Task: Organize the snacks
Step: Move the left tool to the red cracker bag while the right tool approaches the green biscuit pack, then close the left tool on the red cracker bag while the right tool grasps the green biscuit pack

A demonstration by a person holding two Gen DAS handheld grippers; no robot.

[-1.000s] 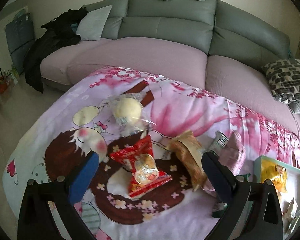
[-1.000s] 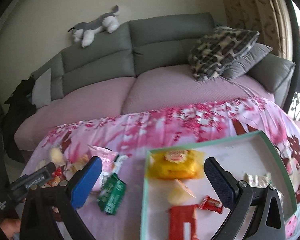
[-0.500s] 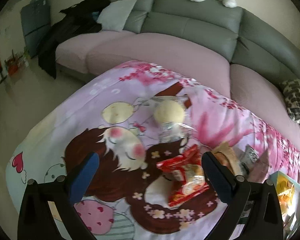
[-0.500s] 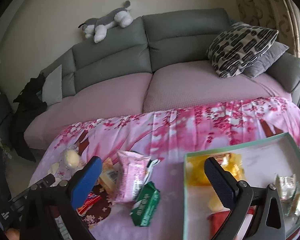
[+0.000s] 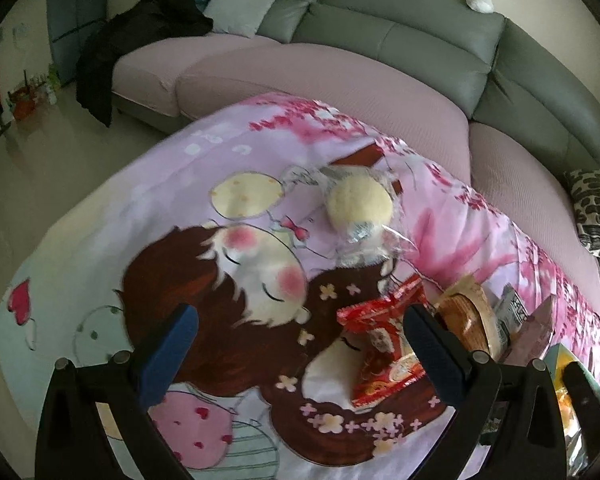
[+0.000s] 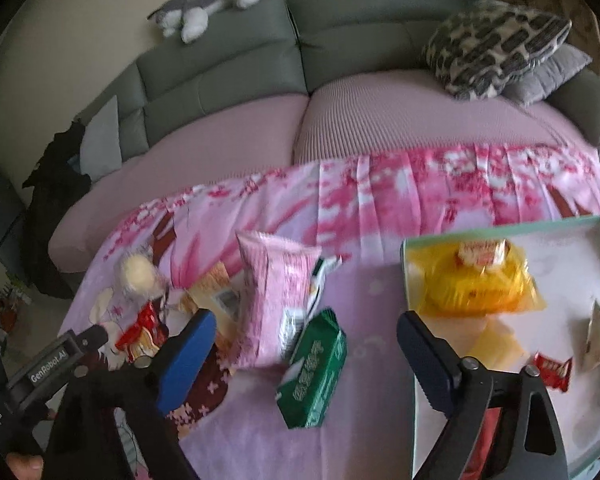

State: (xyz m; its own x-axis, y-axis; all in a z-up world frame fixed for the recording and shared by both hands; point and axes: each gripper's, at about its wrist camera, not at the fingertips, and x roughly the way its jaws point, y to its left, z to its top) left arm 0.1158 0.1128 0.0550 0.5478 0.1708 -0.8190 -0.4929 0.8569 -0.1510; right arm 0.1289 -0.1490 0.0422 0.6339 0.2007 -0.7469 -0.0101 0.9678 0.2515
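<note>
Dim, soft daylight in both views; no hard shadows. Strong fisheye bend, black vignette at all corners. Left wrist view: sofa [image 5: 400, 40] curves heavily far beyond the left gripper [image 5: 300, 344]; cartoon blanket [image 5: 228, 264] ahead of the tips slightly smeared, wrapped bun [image 5: 358, 208] shows small glints on its plastic. Right wrist view: motion blur (worst just ahead of the tips) over pink bag [image 6: 276, 280] and yellow pack [image 6: 476, 284]; white tray [image 6: 572, 248] right of the right gripper [image 6: 304, 344] is brightest, nearly washed out.

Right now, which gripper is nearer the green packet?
Right. The right gripper has the green packet between its closing jaws, untouched. The left gripper sits farther left, over the red packet.
</note>
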